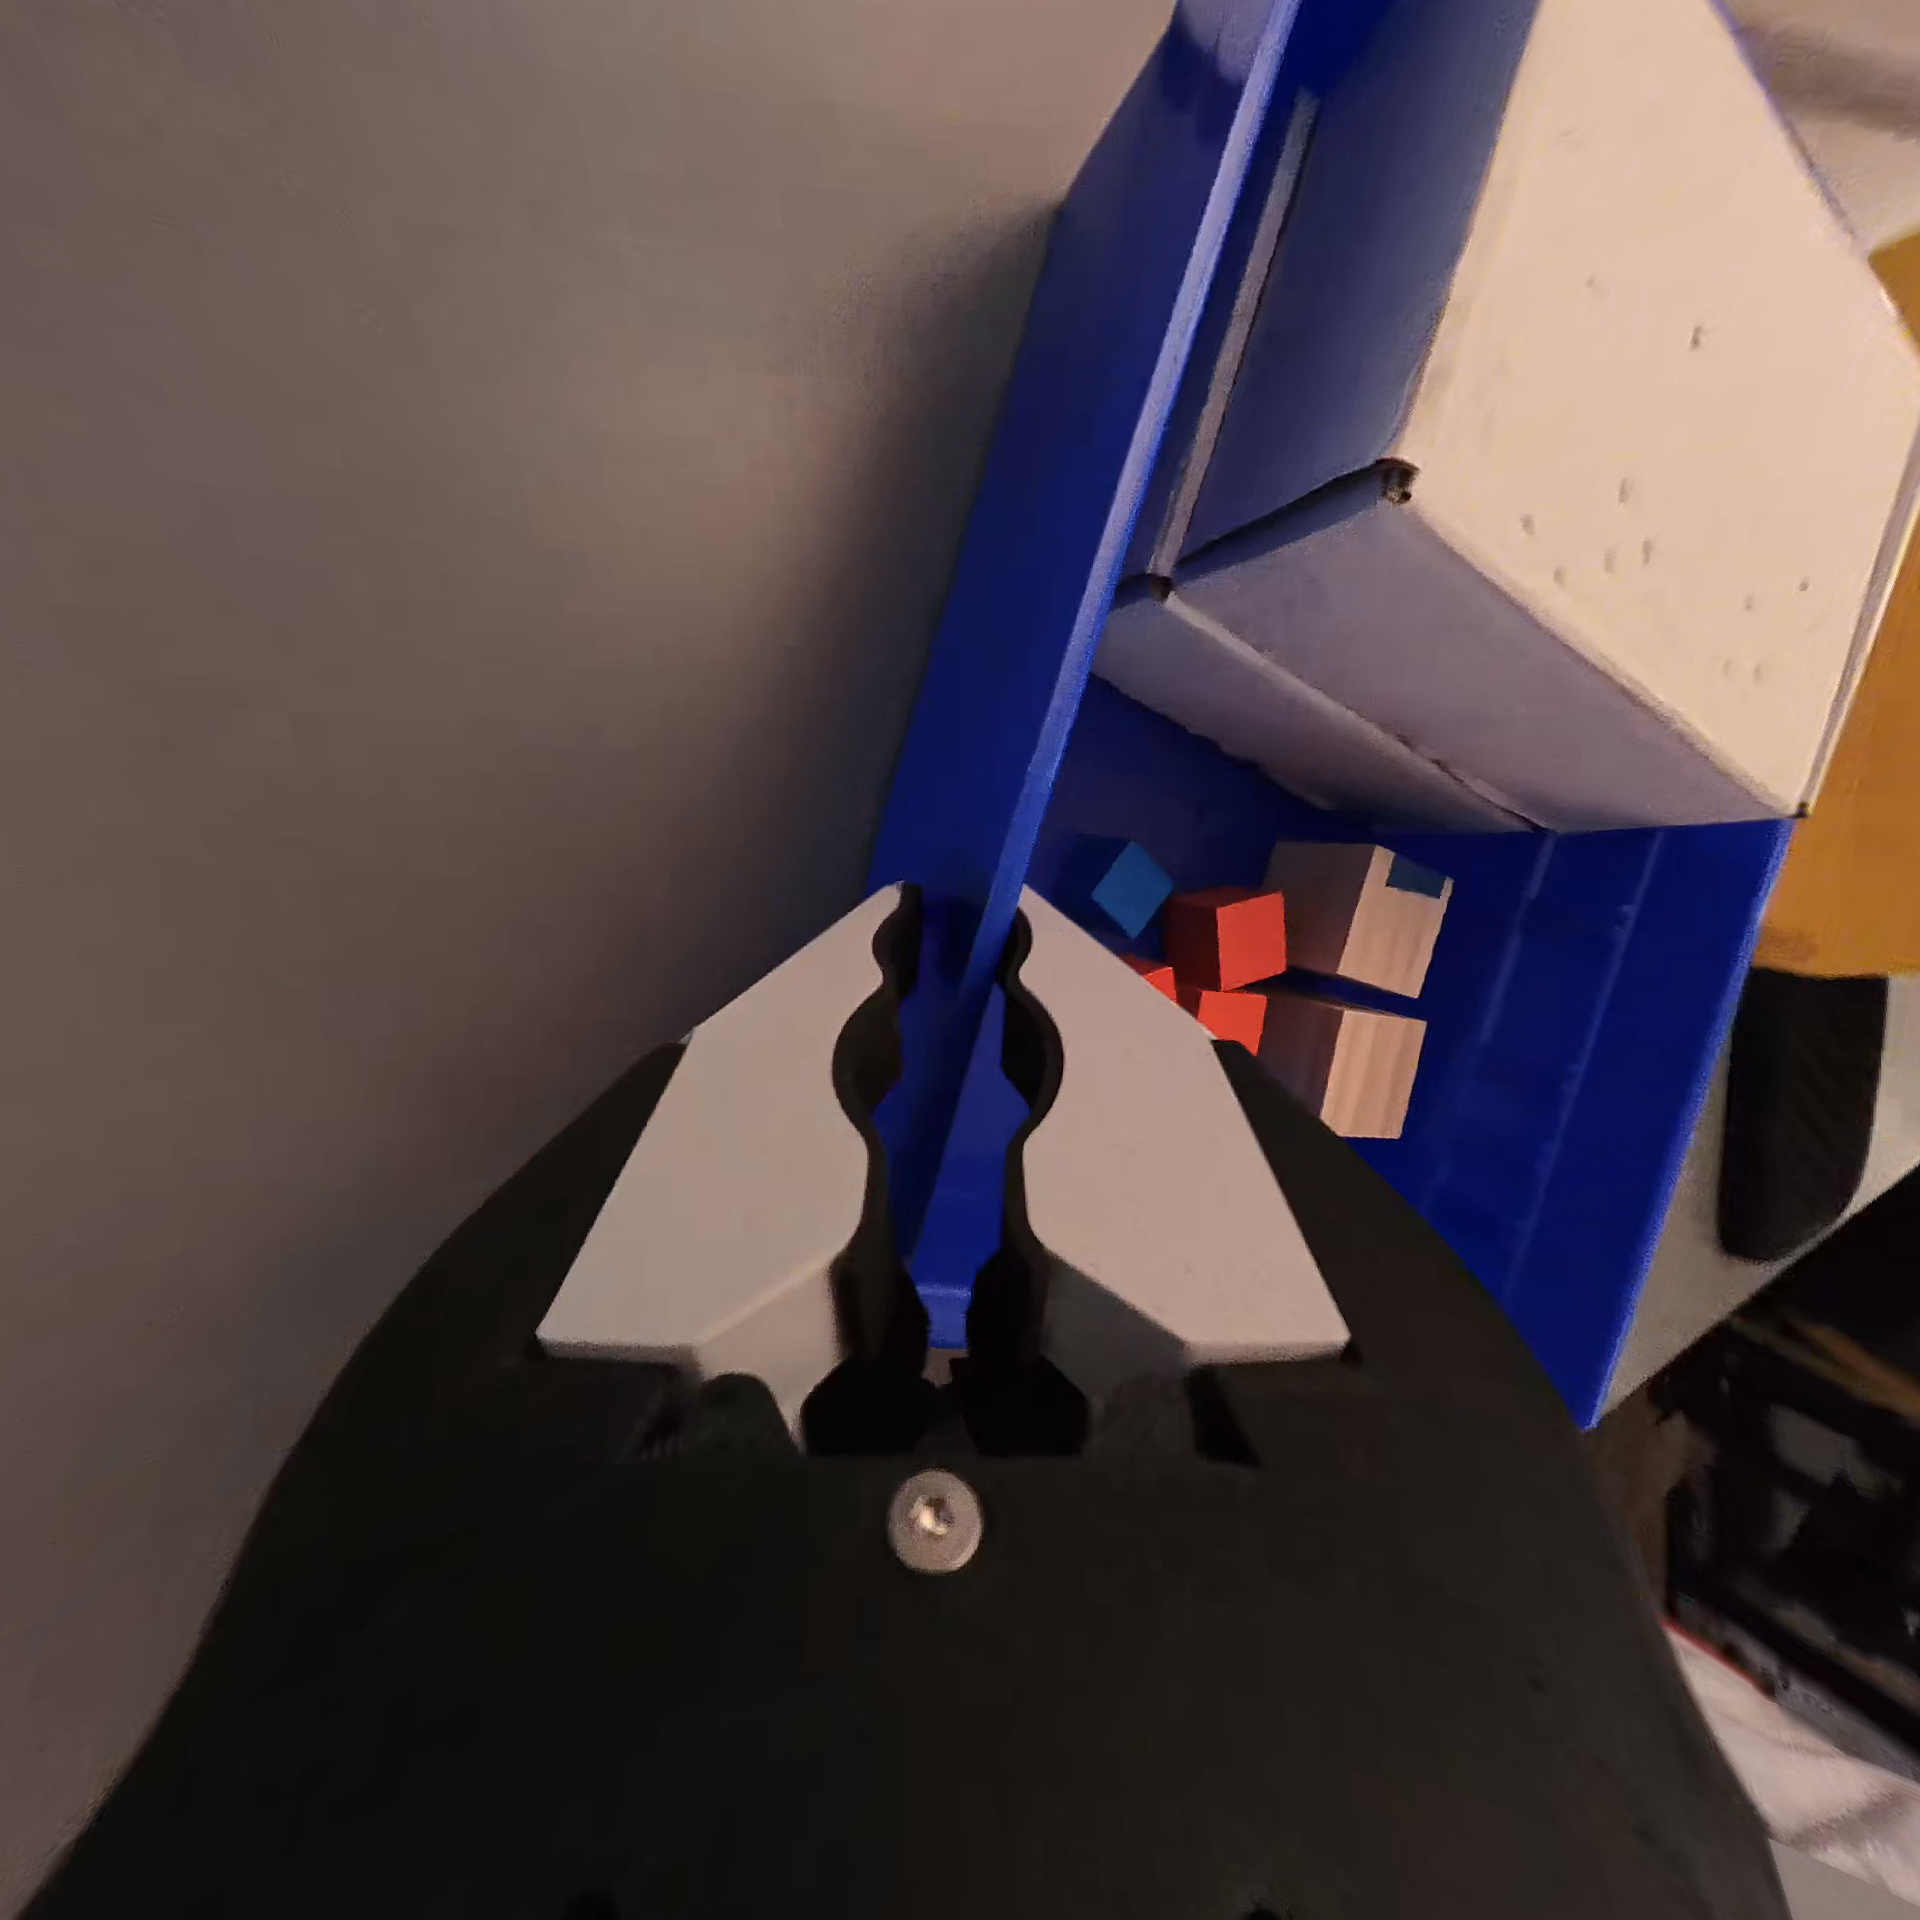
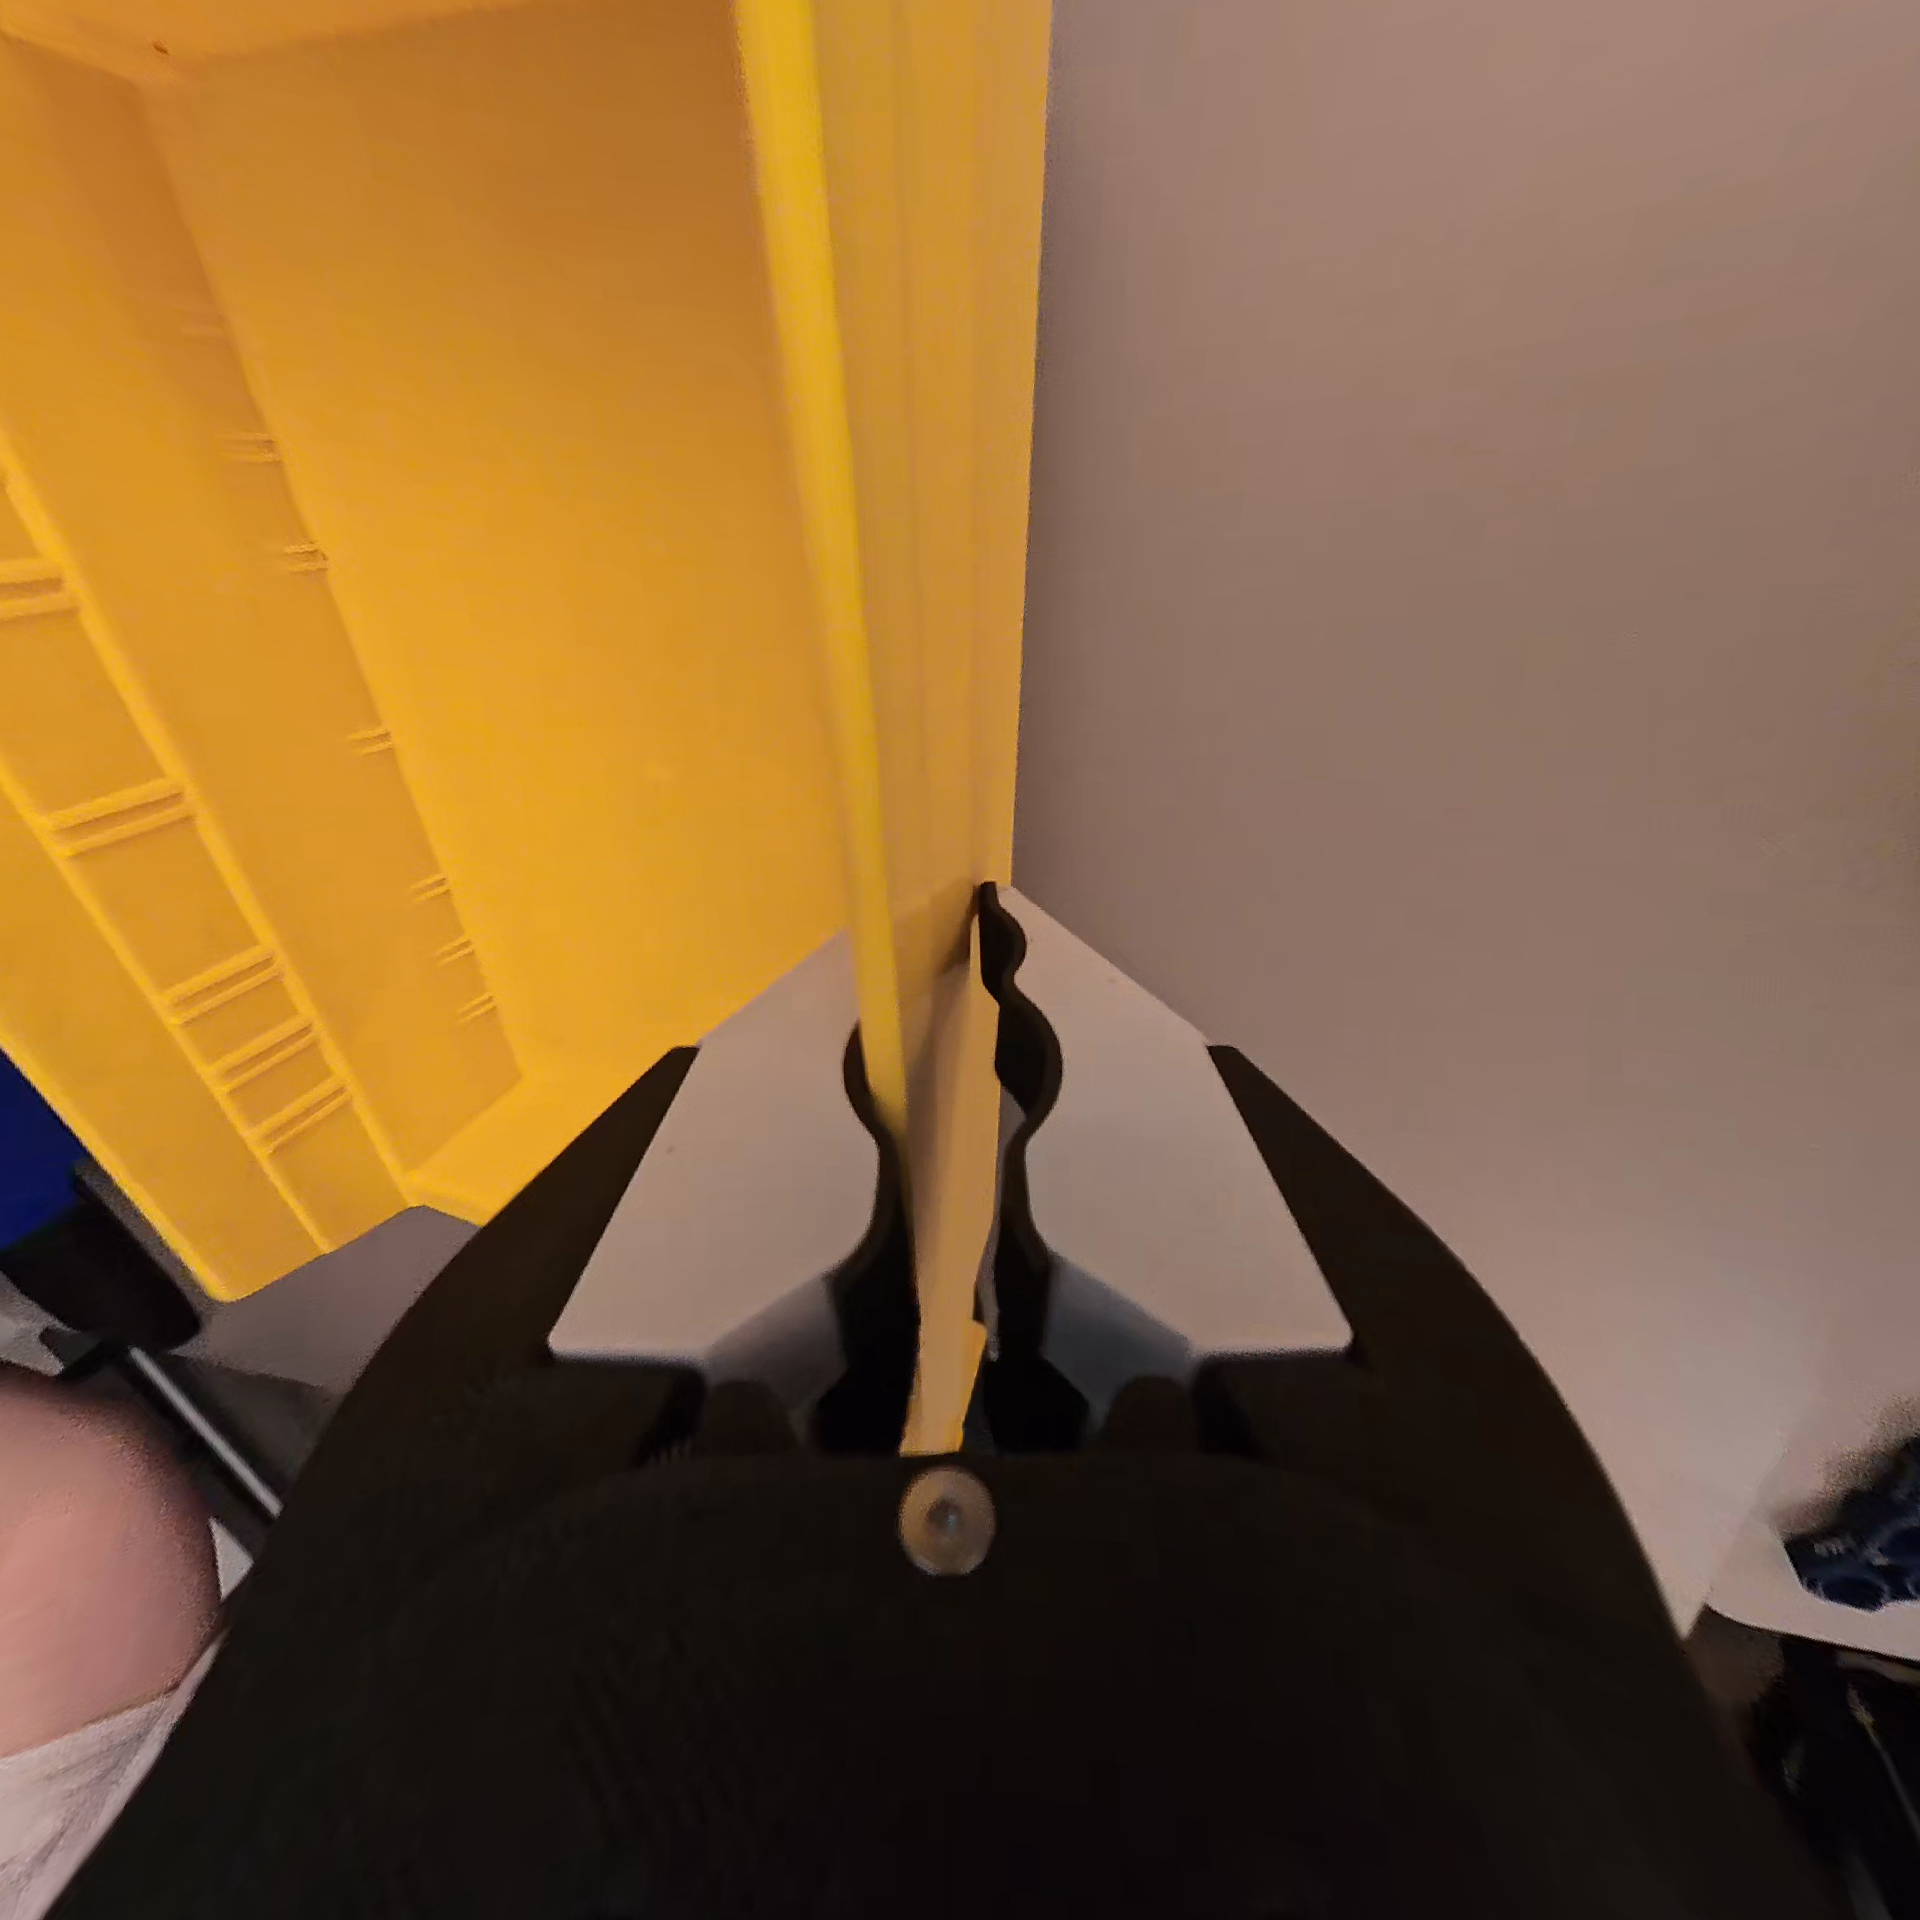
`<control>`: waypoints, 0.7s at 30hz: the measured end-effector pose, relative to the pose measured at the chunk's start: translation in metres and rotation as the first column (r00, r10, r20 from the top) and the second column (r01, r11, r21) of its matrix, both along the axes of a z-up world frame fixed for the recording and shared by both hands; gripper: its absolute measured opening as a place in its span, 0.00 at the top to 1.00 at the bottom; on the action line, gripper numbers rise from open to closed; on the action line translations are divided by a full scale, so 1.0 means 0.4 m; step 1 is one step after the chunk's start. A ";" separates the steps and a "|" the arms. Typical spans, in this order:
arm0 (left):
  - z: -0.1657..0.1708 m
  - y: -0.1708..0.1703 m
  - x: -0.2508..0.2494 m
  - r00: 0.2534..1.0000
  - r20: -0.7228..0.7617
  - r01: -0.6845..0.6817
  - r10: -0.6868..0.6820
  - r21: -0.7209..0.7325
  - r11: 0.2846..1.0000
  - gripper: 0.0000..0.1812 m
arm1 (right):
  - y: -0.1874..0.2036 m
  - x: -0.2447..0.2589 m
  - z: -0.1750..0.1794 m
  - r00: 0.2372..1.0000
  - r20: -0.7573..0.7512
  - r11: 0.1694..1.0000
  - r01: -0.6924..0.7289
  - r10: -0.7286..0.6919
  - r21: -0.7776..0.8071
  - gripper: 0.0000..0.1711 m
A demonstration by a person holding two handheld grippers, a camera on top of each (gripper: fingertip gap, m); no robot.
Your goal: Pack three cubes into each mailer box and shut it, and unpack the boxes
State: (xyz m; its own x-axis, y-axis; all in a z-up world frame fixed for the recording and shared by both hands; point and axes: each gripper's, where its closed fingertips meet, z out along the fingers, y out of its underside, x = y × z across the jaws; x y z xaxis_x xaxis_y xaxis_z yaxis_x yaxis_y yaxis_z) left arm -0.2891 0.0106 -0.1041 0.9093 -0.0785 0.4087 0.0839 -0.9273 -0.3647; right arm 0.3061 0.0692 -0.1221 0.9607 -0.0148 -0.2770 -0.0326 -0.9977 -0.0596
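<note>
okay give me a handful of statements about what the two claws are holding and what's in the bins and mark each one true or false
1. The left claw is shut on the rim of the blue bin. True.
2. The right claw hangs open over a bare table. False: it is shut on the wall of the yellow bin.
3. A white mailer box lies in the blue bin. True.
4. The blue bin holds only green cubes. False: red cubes, a blue cube and pale wooden cubes show there.
5. The part of the yellow bin's inside that shows in the right wrist view holds no cubes. True.
</note>
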 end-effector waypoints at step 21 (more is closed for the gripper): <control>0.007 -0.110 -0.399 0.908 0.064 -0.418 0.414 0.077 0.905 0.93 | 0.088 -0.043 -0.050 0.997 -0.075 0.990 -0.020 0.031 0.136 0.95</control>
State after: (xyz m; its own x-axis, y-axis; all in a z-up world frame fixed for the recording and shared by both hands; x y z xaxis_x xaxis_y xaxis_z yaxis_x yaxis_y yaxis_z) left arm -0.4488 -0.0335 -0.1013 0.8479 0.2659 0.4587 0.4733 -0.7694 -0.4289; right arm 0.2891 0.1045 -0.1422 0.9360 0.0520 -0.3481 -0.0171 -0.9812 -0.1924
